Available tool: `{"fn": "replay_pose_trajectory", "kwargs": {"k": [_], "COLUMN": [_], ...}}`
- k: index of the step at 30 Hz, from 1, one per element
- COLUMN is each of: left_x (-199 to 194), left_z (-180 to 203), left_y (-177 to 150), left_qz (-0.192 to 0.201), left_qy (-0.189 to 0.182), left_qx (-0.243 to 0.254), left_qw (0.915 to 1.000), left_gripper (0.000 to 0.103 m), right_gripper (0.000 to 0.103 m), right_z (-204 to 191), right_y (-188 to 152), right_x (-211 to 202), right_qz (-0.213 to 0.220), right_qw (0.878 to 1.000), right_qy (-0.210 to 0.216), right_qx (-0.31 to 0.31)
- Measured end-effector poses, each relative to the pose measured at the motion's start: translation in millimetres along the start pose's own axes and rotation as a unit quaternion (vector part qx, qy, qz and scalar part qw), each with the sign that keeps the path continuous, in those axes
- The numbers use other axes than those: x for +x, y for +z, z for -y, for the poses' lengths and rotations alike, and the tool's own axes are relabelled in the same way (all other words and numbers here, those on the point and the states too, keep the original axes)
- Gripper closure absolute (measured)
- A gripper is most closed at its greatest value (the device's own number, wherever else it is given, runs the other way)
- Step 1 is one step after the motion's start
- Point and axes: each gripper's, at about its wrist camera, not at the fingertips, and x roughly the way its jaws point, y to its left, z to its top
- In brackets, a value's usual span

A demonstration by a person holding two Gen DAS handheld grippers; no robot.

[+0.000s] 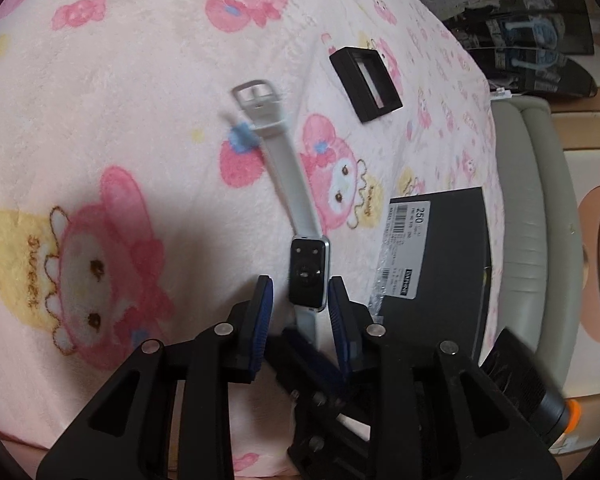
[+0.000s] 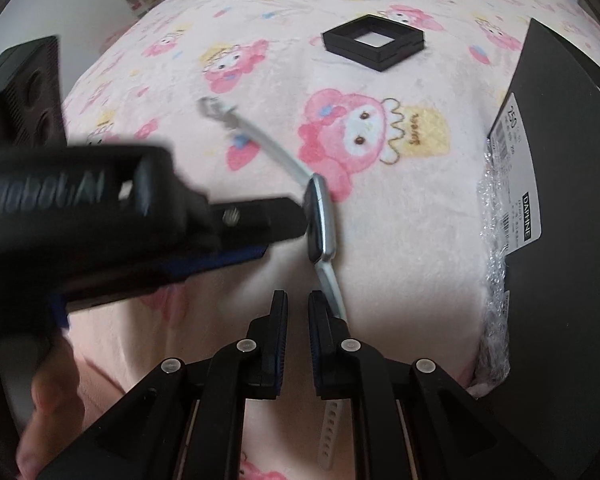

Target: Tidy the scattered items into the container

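A smartwatch [image 1: 307, 274] with a pale strap hangs over the pink cartoon blanket [image 1: 120, 80], its buckle end blurred. Its black body stands between the fingers of my left gripper [image 1: 300, 284], with a gap on the left side, so the pads do not press it. From the right wrist the watch [image 2: 321, 220] stands on edge at the left gripper [image 2: 278, 236]. My right gripper [image 2: 299, 300] shows a narrow gap with only blanket in it. The strap's perforated end [image 2: 332, 420] passes under its right finger. The black shoebox [image 2: 560, 200] lies to the right.
A small black square frame case [image 1: 366, 84] [image 2: 374, 42] lies farther back on the blanket. Bubble wrap [image 2: 496, 280] lines the shoebox's near edge. A grey padded bed frame [image 1: 532, 220] runs along the right. A hand [image 2: 40, 420] holds the left gripper.
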Motion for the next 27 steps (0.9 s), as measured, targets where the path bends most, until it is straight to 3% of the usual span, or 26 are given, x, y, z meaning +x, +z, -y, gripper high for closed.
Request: {"fn": "replay_pose_trajectory", "kwargs": {"k": [3,7,9,12,15,17,20,25,27], "left_x": [8.8,16.7,20.7,17.1,5.0,-6.5,-25.2,-52.0,-55.2], "left_z": [8.0,17.4,19.0,13.0,0.1,-5.3,-5.6,-8.6,-13.7], "left_y": [-3.1,-6.9,-8.1,-9.2,-13.2,-16.0,-16.9,-17.9,-17.3], "left_qz": [-0.015,-0.020,-0.017,-0.018,-0.019,-0.013,0.009,0.076,0.083], "left_qy": [0.001,0.045,0.083,0.093,0.057,0.015,-0.057,-0.114,-0.114], "left_qx": [0.013,0.043,0.056,0.040,0.003,-0.013,-0.024,-0.039,-0.049], "left_qw": [0.9998,0.9978,0.9948,0.9946,0.9982,0.9997,0.9981,0.9899,0.9888], "left_gripper": [0.068,0.068,0.084,0.093,0.095,0.096,0.096,0.096,0.096], "right_gripper": [0.095,0.095,0.095,0.095,0.095,0.095,0.095,0.095,0.095], "right_z": [0.2,-0.4,-2.2,-0.6,-1.6,-4.6,-9.7,-7.3,-2.0], "right_y": [-11.8,-28.2,-33.7,-35.6,-35.0,-35.2,-37.7,-27.2,-18.3], "right_x": [-2.3,-7.6,-12.1,-18.9,-22.2,-22.0,-21.8,-27.4,-34.3], "right_qz": [-0.007,-0.016,-0.017,-0.012,-0.008,-0.010,-0.014,0.000,0.019], "right_qw": [1.000,1.000,1.000,1.000,1.000,1.000,1.000,0.999,0.997], "right_qy": [0.009,0.021,0.018,0.021,0.007,-0.006,0.007,-0.007,-0.031], "right_qx": [-0.003,-0.003,0.001,0.018,0.021,0.015,0.014,0.040,0.060]}}
